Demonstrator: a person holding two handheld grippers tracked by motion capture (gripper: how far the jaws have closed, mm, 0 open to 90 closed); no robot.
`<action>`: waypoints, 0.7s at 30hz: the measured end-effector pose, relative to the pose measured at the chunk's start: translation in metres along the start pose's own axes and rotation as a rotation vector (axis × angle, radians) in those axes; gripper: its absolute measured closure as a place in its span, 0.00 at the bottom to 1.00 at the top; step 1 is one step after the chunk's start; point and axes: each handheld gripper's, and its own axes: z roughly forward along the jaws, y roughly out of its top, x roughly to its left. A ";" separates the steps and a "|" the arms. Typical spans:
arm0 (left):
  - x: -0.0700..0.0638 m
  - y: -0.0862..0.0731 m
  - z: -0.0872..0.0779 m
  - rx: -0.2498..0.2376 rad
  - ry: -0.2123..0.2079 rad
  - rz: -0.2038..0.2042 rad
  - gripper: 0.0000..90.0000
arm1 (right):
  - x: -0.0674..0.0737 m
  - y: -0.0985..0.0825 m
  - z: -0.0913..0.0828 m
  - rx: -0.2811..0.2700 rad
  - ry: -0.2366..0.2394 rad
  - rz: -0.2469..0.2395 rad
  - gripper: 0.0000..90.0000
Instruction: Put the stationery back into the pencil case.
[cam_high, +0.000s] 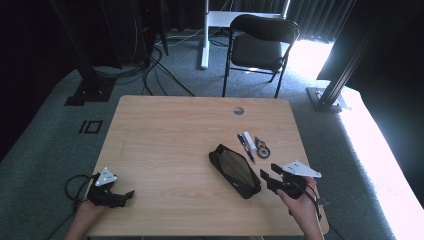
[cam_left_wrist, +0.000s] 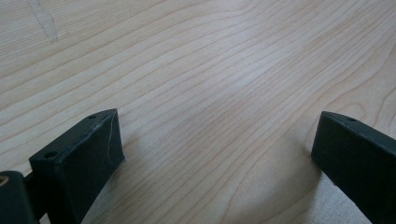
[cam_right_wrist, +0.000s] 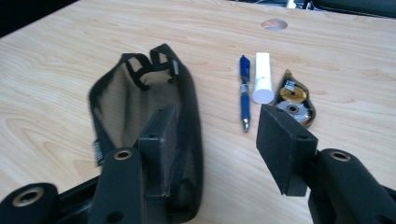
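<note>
A black mesh pouch (cam_high: 234, 171) lies on the table (cam_high: 165, 135) in its right half, toward the near edge, set slantwise with one end pointing to the far left and the other to the near right corner. In the right gripper view the pouch (cam_right_wrist: 144, 112) shows a dark see-through panel and a strap loop at its far end. The right claw (cam_high: 270, 176) sits just beside the pouch's near end, held in a hand (cam_high: 301, 200) by the table's near right corner; its jaws stand apart with nothing between them — in its own view the right claw (cam_right_wrist: 215, 135) has one jaw over the edge of the pouch and the other over bare wood, and whether the first touches the mesh cannot be told. Beyond the pouch, toward the right edge, three small things lie side by side: a blue pen (cam_right_wrist: 244, 91), a white tube (cam_right_wrist: 263, 77) just beside it, and a correction tape dispenser (cam_right_wrist: 294, 99) next to that. A round hole (cam_right_wrist: 274, 24) is cut in the table near the far edge. The left claw (cam_high: 126, 197) rests near the table's near left corner, well apart from the pouch — its jaws are wide apart over bare wood in the left gripper view, where the left claw (cam_left_wrist: 219, 154) holds nothing.
</note>
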 end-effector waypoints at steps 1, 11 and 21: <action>0.000 0.000 0.000 0.000 0.000 0.000 0.02 | -0.002 0.002 0.002 -0.006 -0.006 0.006 0.51; 0.000 0.000 0.000 0.002 0.000 0.000 0.02 | -0.028 0.015 0.025 -0.005 -0.071 0.045 0.45; 0.000 0.000 0.000 0.002 0.000 0.000 0.02 | -0.052 0.016 0.055 0.052 -0.120 0.064 0.44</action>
